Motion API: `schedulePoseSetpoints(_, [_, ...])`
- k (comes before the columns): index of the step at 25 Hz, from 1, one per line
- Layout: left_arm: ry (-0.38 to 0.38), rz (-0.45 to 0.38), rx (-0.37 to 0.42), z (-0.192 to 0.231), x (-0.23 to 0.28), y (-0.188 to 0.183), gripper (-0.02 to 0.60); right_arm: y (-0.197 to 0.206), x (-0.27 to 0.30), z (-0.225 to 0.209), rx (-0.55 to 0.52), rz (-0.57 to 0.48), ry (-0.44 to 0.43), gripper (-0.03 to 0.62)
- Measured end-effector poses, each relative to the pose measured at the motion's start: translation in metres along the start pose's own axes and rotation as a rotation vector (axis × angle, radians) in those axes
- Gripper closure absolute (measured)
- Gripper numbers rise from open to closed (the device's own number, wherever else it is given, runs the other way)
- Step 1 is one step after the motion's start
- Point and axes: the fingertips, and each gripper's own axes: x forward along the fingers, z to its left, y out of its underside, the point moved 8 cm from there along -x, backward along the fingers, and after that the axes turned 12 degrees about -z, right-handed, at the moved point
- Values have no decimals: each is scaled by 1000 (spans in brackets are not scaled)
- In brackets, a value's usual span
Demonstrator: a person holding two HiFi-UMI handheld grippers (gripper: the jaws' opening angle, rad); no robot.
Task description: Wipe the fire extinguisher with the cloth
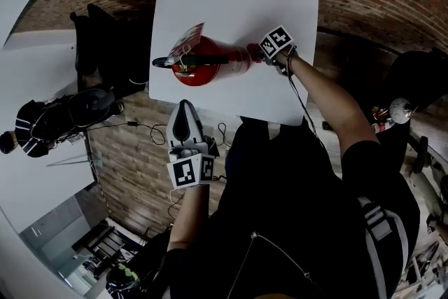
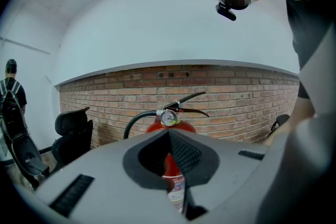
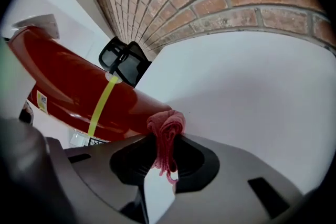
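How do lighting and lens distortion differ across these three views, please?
Head view: dim, dark at the corners, only the white table bright. Left gripper view: evenly lit, brick wall bowed. Right gripper view: a yellowish streak, seemingly a reflection, on the fire extinguisher; cloth sharp.

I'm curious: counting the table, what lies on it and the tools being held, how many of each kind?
table: 1
fire extinguisher: 1
cloth: 1
hand-held gripper: 2, the left hand-held gripper and the right hand-held gripper
Total: 5
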Motion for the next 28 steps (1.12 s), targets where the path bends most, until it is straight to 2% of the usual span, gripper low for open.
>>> schedulePoseSetpoints(13, [-67,26,14,23,-21,0,572,0,28,-4,35,37,2,493])
schedulePoseSetpoints(17, [-52,-8,-16,20,-19,-5,571,1,24,0,59,15,-10,493])
schedulePoseSetpoints(20, [-59,10,-7,22,-19,-2,572,3,20,4,74,-5,-20,493])
schedulePoseSetpoints(23, [-50,-7,-23,19,-16,-2,571,2,14,10,83,-27,-32,493])
schedulePoseSetpoints(28, [-50,21,5,18,-17,2,571,-3,1,20,76,-57,-54,493])
